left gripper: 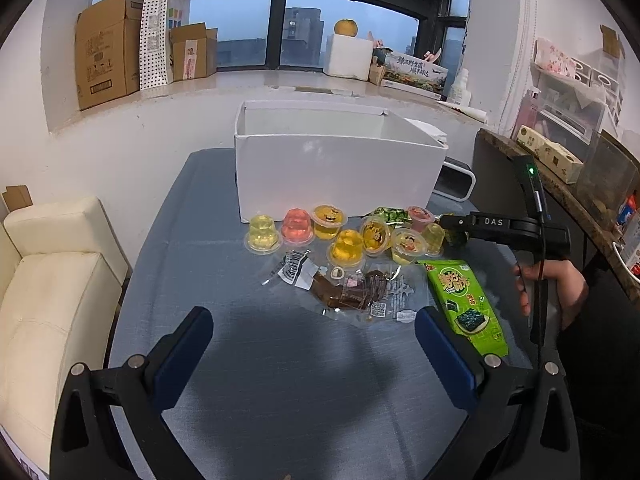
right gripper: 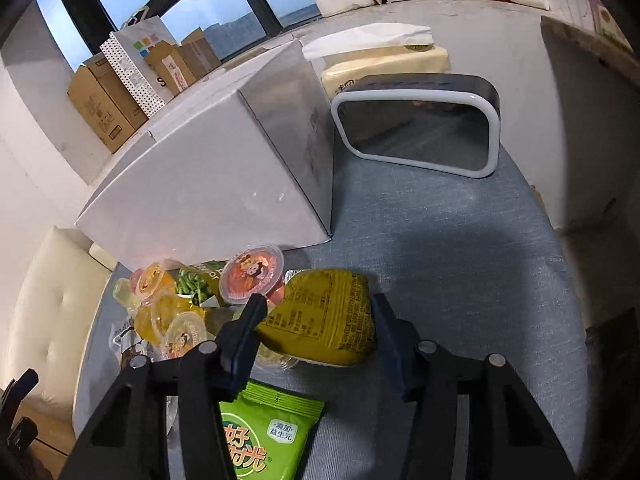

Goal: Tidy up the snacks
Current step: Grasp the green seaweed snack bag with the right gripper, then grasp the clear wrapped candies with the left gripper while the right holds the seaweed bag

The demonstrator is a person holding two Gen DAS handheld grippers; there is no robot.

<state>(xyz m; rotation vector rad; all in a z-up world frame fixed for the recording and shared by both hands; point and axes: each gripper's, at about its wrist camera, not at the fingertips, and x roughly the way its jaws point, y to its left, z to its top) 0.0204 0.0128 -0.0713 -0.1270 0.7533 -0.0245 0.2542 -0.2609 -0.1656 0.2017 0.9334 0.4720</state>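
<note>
A white open box [left gripper: 340, 168] stands at the back of the blue-grey table [left gripper: 280, 380]. Several jelly cups [left gripper: 320, 232] lie in front of it, with clear-wrapped brown snacks [left gripper: 348, 292] and a green seaweed packet [left gripper: 464, 304]. My left gripper [left gripper: 314, 344] is open and empty, above the table in front of the snacks. My right gripper [right gripper: 318, 320] is shut on a yellow-green snack packet [right gripper: 320, 320], to the right of the jelly cups [right gripper: 248, 276]. The box [right gripper: 208, 184] is ahead on the left. The green packet [right gripper: 264, 436] lies under the gripper.
A white-rimmed dark device [right gripper: 420, 132] stands right of the box. A cream sofa [left gripper: 48, 280] is left of the table. A wooden shelf [left gripper: 560, 184] with clutter is at the right. Cardboard boxes [left gripper: 108, 52] sit on the windowsill.
</note>
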